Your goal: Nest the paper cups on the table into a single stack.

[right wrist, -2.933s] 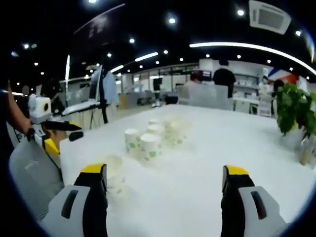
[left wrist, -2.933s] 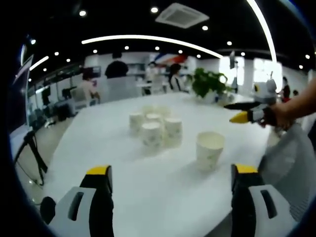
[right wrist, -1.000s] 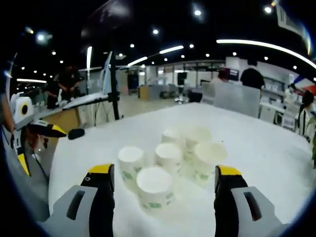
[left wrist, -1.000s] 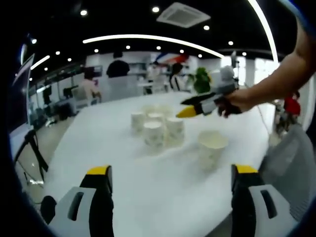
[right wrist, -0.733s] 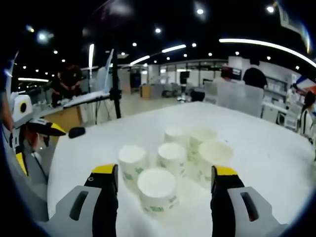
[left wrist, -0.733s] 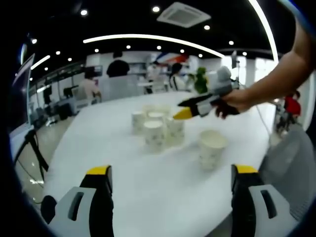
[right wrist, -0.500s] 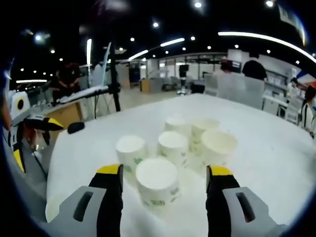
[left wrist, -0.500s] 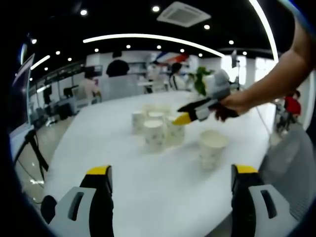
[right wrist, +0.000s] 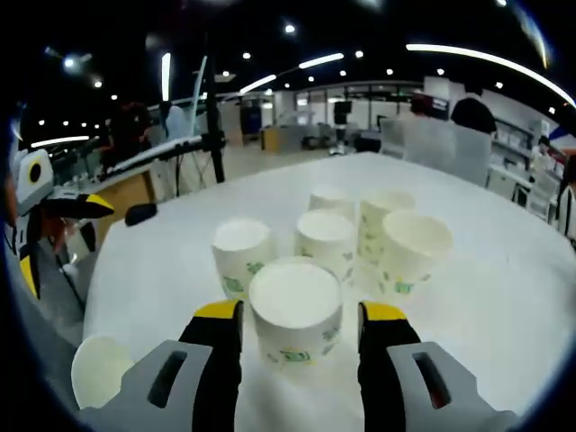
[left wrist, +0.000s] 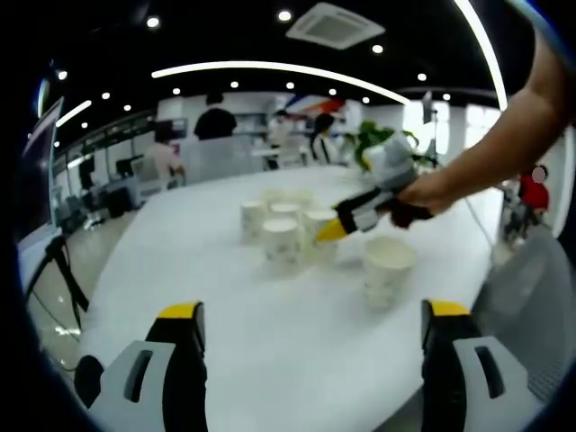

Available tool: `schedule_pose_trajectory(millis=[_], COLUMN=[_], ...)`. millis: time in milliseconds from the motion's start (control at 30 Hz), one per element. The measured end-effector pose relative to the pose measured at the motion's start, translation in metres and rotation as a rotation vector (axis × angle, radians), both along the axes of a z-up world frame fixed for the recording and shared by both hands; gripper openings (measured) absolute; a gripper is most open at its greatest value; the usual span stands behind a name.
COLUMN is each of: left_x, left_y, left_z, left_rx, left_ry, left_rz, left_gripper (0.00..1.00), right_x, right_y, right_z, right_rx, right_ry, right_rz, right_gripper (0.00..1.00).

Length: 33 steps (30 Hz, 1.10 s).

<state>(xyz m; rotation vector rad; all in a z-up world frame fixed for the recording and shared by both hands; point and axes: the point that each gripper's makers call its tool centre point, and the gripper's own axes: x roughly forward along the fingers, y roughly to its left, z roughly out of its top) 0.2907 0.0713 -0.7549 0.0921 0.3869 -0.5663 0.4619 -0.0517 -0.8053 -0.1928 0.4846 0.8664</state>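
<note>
Straddling the nearest paper cup (right wrist: 295,315) on the table (right wrist: 504,297) with my right gripper (right wrist: 300,315), jaws apart, not yet clamped. I should close gently mid-wall, avoid crushing. Left gripper (left wrist: 310,317) open, idle.

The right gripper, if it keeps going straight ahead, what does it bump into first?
Most likely the nearest paper cup, which sits between the open jaws of the right gripper. The other cups stand behind it.

A green potted plant (left wrist: 373,142) is seen at the far table edge, several people (left wrist: 214,124) behind it, and a ceiling vent (left wrist: 330,24) overhead.
</note>
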Motion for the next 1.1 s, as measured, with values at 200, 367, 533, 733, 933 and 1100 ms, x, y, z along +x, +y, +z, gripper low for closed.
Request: schedule_pose_trajectory(millis=[200,367,533,733,933,1100], left_x=[0.0,0.0,0.0,0.0,0.0,0.0], left_y=[0.0,0.0,0.0,-0.001,-0.001,-0.002], left_z=[0.0,0.0,-0.001,-0.001,-0.001,-0.001], left_rx=[0.0,0.001,0.003,0.009,0.01,0.013], left_ry=[0.0,0.001,0.005,0.006,0.006,0.002], left_rz=[0.0,0.003,0.001,-0.005,-0.007,-0.011], left_gripper=[0.98,0.98,0.98,0.98,0.98,0.98], right_x=[0.004,0.006,0.006,0.005,0.006,0.007], right_y=[0.003,0.001,-0.002,-0.002,-0.003,-0.005], right_z=[0.002,0.003,0.004,0.01,0.022,0.03], right_rx=[0.011,0.016,0.017,0.023,0.025,0.014], right_ry=[0.006,0.01,0.008,0.005,-0.003,-0.001], right_rz=[-0.003,-0.011,-0.009,-0.007,-0.006,-0.006], right_gripper=[0.37,0.37,0.37,0.37,0.37,0.37])
